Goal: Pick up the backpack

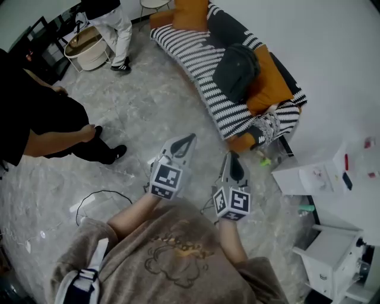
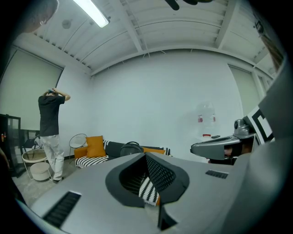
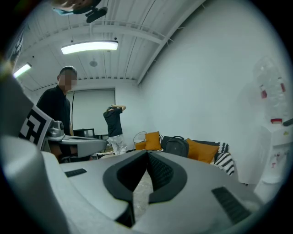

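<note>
- The left gripper (image 2: 146,156) has its two dark ribbed jaws pressed together at the tips. It holds nothing. Only striped fabric shows through the hollow behind the tips.
- The right gripper (image 3: 147,154) is likewise closed tip to tip and empty, with bare floor (image 1: 142,113) showing below its jaws.
- In the head view both grippers are held side by side in front of the person. They point toward the sofa (image 1: 196,56) and are well apart from it.
- The backpack (image 1: 236,70) is dark grey and stands upright on the sofa seat against the backrest. An orange cushion (image 1: 270,83) lies just to its right, and another orange cushion (image 1: 191,13) sits at the far left end.
- The sofa has a black-and-white striped cover and stands along a white wall (image 1: 332,59).
- The floor is grey and marbled, and a thin black cable (image 1: 98,196) loops on it at near left.
- At far left, a person in white trousers (image 1: 116,24) stands beside a round side table (image 1: 89,47).
- A person in black (image 1: 35,119) is at the left edge.
- A white water dispenser (image 3: 274,151) stands right of the sofa.
- Overhead is a white beamed ceiling with a strip light (image 3: 89,46).
</note>
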A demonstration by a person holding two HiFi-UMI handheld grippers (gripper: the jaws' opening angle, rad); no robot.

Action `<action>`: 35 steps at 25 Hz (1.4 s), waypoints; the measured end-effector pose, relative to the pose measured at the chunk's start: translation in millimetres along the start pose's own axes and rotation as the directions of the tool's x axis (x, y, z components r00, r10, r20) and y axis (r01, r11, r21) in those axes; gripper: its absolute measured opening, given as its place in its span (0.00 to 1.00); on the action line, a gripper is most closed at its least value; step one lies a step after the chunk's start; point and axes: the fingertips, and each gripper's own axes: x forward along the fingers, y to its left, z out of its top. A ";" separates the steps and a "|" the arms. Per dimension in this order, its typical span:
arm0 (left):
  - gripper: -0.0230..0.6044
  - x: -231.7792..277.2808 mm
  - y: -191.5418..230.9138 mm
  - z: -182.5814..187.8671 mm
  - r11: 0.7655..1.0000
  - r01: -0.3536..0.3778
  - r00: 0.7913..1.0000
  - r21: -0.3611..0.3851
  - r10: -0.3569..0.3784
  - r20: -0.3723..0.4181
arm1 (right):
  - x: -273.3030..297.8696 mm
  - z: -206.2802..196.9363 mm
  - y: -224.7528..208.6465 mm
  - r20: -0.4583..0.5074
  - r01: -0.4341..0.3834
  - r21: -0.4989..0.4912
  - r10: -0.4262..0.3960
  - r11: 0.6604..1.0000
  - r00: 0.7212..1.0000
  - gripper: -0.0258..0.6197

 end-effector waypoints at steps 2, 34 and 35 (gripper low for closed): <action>0.04 16.5 6.2 4.0 1.000 0.005 1.000 0.005 -0.005 0.000 | 15.1 3.2 -7.7 -0.005 0.002 0.004 -0.002 1.000 1.000 0.05; 0.04 285.6 138.5 48.0 0.987 0.153 0.988 0.039 -0.152 -0.022 | 273.4 63.0 -102.1 -0.012 0.150 0.036 -0.150 0.988 0.989 0.05; 0.04 291.3 139.1 48.3 0.987 0.157 0.987 0.037 -0.156 -0.024 | 277.1 63.4 -105.7 -0.015 0.154 0.038 -0.154 0.987 0.988 0.05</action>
